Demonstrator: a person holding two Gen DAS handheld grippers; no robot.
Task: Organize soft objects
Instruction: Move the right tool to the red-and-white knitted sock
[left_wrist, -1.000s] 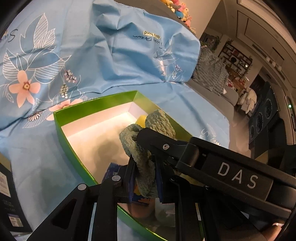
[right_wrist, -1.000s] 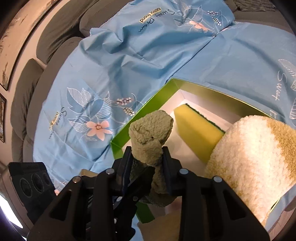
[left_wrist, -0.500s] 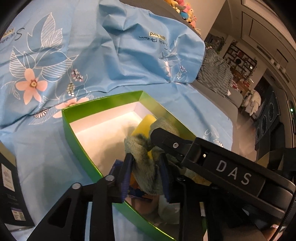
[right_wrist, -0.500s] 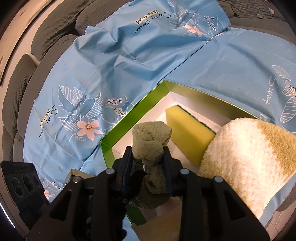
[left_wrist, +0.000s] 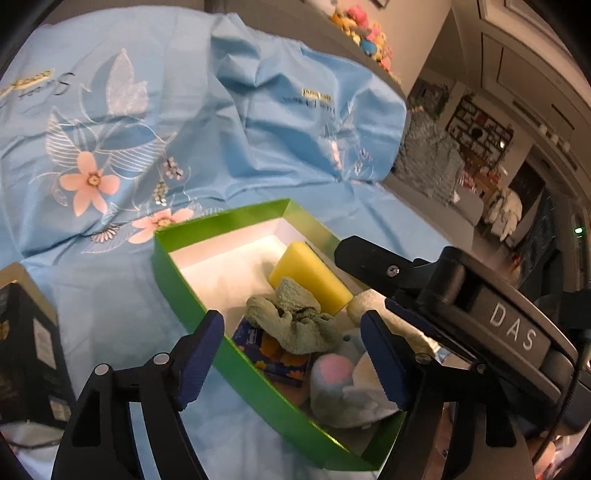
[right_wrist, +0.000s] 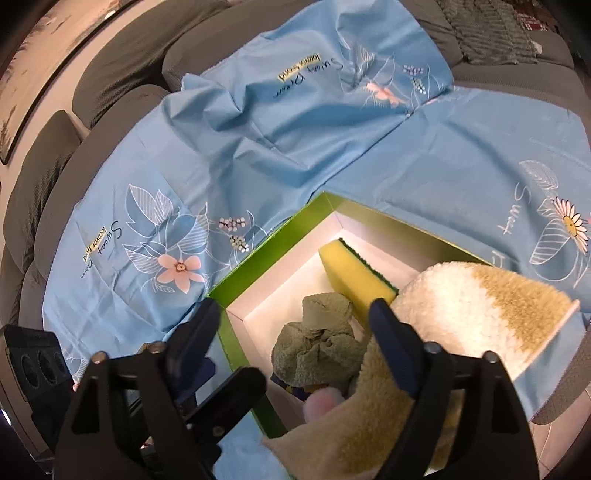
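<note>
Both tools, left tool (left_wrist: 291, 354) and right tool (right_wrist: 295, 343), are spreading their jaws above the green box (left_wrist: 173, 258), gripping nothing. Inside lies the crumpled green cloth (left_wrist: 295, 321), released, touching a yellow sponge (left_wrist: 310, 277) farther back. The box sits on a blue flowered sheet (left_wrist: 147, 110).

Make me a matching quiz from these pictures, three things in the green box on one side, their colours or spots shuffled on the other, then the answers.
Column one:
1. sponge
2. crumpled cloth
3. plush toy

Column two:
A. grey-green, in the middle of the green box
B. yellow, leaning at the far wall
C. pale with a pink patch, at the near end

Pairs: 1-B, 2-A, 3-C
</note>
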